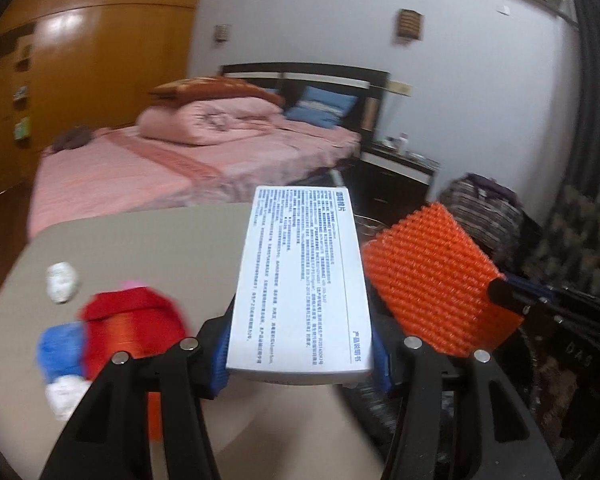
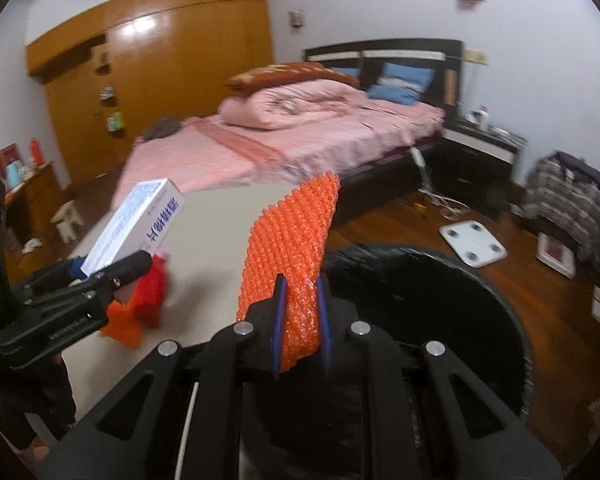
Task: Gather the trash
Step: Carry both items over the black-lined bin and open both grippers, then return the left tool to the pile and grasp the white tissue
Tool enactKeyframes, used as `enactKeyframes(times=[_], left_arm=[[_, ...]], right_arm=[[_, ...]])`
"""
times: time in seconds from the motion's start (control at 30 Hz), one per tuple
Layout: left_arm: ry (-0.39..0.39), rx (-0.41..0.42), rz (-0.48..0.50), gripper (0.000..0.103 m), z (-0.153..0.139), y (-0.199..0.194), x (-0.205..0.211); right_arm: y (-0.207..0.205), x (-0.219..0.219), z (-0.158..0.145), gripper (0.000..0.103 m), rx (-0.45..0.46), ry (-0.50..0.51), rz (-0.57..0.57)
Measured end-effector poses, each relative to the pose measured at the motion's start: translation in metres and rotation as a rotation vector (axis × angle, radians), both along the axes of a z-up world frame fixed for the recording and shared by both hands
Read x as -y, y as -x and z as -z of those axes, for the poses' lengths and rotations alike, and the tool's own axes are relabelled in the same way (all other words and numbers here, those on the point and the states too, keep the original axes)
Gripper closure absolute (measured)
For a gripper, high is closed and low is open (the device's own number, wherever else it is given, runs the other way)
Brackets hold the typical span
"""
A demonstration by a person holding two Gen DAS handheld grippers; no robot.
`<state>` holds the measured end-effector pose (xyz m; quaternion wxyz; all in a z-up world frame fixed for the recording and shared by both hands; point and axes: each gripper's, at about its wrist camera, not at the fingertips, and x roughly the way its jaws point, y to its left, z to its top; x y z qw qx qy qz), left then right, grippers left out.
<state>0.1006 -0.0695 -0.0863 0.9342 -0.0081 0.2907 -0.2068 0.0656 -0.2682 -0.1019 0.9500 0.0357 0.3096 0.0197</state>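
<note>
Two pieces of trash are already in hand, so the step in progress looks like the carry to the bin rather than a pick. The left hand-held gripper [image 1: 300, 356] is clamped on the near end of a white printed box [image 1: 300, 280], which sticks out forward and upward between its blue pads, lifted clear of the bench [image 1: 140, 248]. The right hand-held gripper [image 2: 302, 332] is closed on the lower end of an orange foam net [image 2: 296, 248], whose free end curls up ahead of the fingers.

In the right wrist view a round black bin [image 2: 440, 320] sits just below and to the right of that hand-held gripper, with the net hanging close to its rim. The next move probably calls for bringing the net over the opening and releasing it, then swinging the box across from the left, since the box is nearer the bench than the bin.

More trash remains on the bench: a red wrapper [image 1: 132, 328], a blue scrap [image 1: 60, 348] touching it, and a white crumpled wad [image 1: 62, 282] a little apart. These suggest the task is only partly done.
</note>
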Motion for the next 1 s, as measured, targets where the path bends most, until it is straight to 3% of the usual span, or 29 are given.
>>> enactKeyframes(times=[0.33,0.4,0.43,0.53,0.6,0.7,1.0], left_arm=[[0.027,-0.076,0.196,0.048,0.027,-0.007,0.097],[0.036,-0.096,0.221,0.040,0.030,-0.009,0.107],[0.042,-0.103,0.229,0.027,0.031,-0.012,0.108],[0.048,-0.082,0.226,0.023,0.029,-0.010,0.097],[0.039,-0.076,0.206,0.023,0.026,-0.014,0.086],[0.017,-0.039,0.142,0.023,0.020,-0.011,0.055],[-0.087,0.051,-0.147,0.022,0.012,-0.002,-0.052]], right_arm=[[0.021,0.074,0.044,0.086,-0.074,0.016,0.199],[0.023,0.081,0.048,0.082,-0.082,0.019,0.228],[0.022,0.083,0.049,0.080,-0.088,0.019,0.240],[0.025,0.089,0.053,0.058,-0.079,0.030,0.269],[0.019,0.088,0.049,0.035,-0.067,0.038,0.276],[0.016,0.077,0.043,0.014,-0.030,0.039,0.267],[-0.024,-0.005,0.025,0.010,0.011,-0.031,0.072]])
